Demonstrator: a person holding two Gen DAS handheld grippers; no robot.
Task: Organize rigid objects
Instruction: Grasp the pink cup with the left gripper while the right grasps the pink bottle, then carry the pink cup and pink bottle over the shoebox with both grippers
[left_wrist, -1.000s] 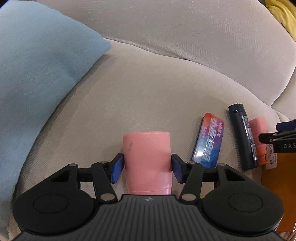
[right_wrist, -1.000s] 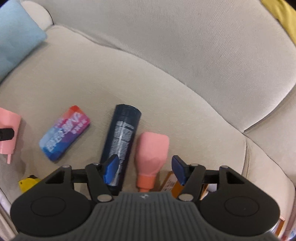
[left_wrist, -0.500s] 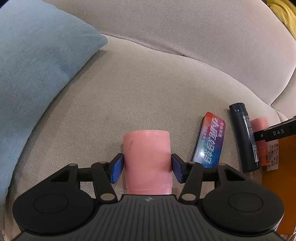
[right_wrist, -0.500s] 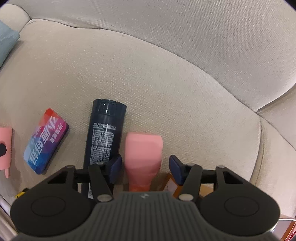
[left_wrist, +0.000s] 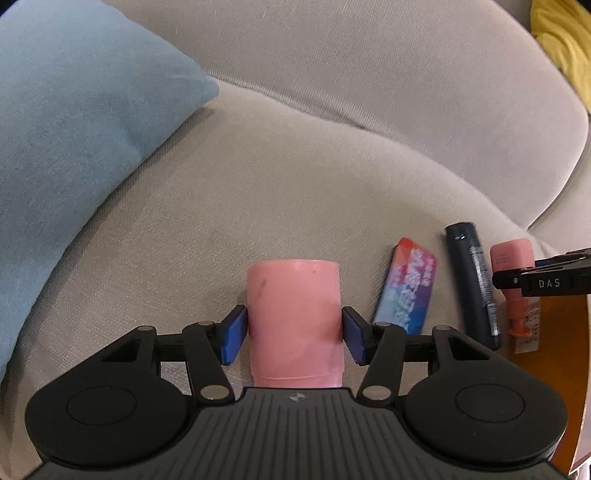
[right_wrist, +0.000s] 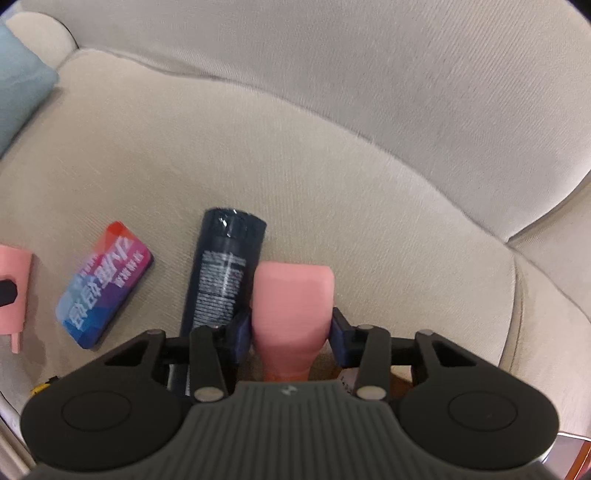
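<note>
Right wrist view: right claw (right_wrist: 291, 330), jaws just closing, pinches pink tube (right_wrist: 291, 302).

Two handheld black plastic grippers: the left gripper (left_wrist: 293, 334) and right gripper (right_wrist: 291, 332) share ribbed grey housings, round side discs, silver pivot screws and blue-padded fingers (left_wrist: 232, 334)
</note>
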